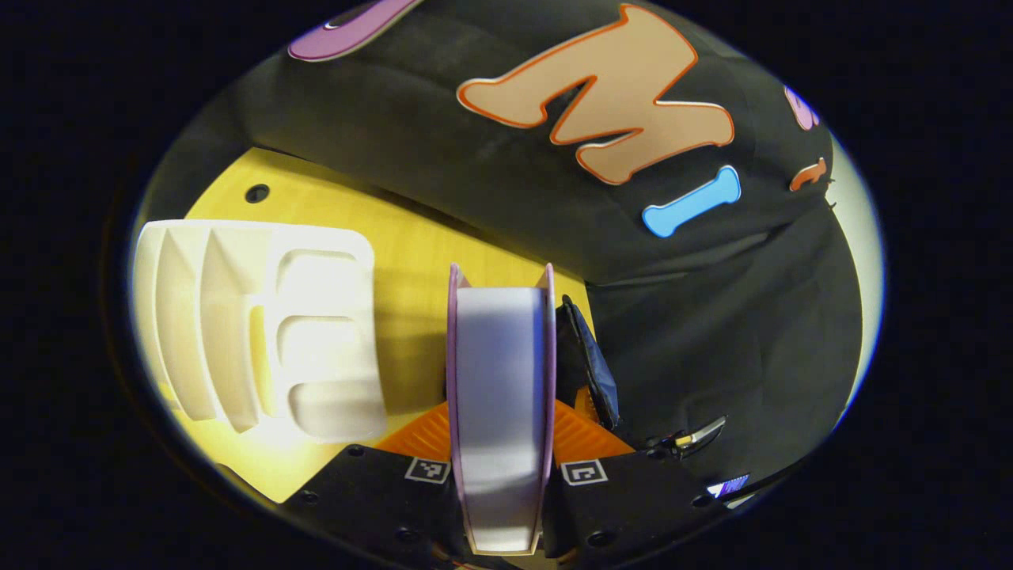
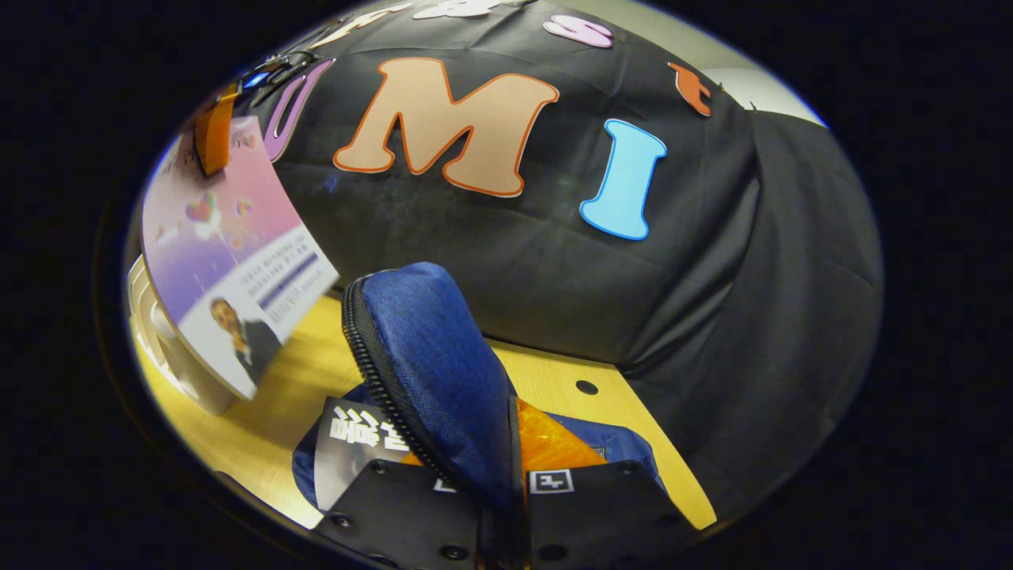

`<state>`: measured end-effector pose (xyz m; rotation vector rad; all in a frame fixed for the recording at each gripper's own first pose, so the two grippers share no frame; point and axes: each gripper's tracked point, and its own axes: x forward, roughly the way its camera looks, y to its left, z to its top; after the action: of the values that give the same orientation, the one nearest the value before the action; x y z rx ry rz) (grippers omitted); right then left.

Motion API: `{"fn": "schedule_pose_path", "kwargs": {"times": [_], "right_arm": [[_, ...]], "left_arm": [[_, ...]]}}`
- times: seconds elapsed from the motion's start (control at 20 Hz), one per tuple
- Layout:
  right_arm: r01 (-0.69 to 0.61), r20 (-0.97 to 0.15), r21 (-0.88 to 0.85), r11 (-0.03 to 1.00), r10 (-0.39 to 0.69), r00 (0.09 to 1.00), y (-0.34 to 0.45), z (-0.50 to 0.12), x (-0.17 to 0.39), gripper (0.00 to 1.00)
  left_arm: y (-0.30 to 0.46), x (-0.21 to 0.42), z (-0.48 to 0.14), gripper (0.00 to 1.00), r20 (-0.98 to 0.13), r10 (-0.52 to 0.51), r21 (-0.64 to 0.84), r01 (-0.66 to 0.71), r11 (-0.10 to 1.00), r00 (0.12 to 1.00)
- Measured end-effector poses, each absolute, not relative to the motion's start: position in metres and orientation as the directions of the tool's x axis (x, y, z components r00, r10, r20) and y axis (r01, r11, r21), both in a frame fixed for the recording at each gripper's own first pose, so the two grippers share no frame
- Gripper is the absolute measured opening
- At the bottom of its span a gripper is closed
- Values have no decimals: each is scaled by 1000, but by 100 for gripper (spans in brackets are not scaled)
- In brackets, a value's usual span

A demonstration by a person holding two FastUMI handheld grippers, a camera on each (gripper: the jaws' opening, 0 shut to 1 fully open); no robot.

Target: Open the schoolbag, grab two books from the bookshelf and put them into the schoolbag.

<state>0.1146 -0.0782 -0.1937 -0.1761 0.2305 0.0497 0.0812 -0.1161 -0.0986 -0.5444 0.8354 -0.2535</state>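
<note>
— Left gripper (image 1: 501, 443)?
— Clenched on a book (image 1: 500, 396), page edge facing the camera; white shelf (image 1: 261, 324) at nine o'clock, on the table (image 1: 411, 261).
— Right gripper (image 2: 500, 483)?
— Pinching the bag (image 2: 431, 356) flap upright; a second book (image 2: 348, 451) sits inside at eight o'clock.

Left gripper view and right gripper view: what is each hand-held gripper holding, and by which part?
Left hand-held gripper: purple-covered book, gripped across its covers. Right hand-held gripper: blue fabric schoolbag flap, at its lower part.

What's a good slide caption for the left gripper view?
Left gripper shut on a book, beside the white bookshelf.
</note>
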Motion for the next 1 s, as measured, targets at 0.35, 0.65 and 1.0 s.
{"fn": "schedule_pose_path", "kwargs": {"times": [0.35, 0.65, 1.0], "right_arm": [[-79, -231, -167, 983, 39, 972, -79, -192, 115, 7], [-106, -227, -172, 979, 65, 972, -73, -191, 118, 7], [-142, -225, -184, 973, 99, 969, -66, -193, 121, 7]], "left_arm": [[-188, 118, -171, 36, -567, -546, -634, 97, 768, 617], [-228, 141, -208, 36, -504, -624, -714, 118, 690, 596], [-246, 157, -255, 37, -456, -676, -820, 22, 572, 580]]}}
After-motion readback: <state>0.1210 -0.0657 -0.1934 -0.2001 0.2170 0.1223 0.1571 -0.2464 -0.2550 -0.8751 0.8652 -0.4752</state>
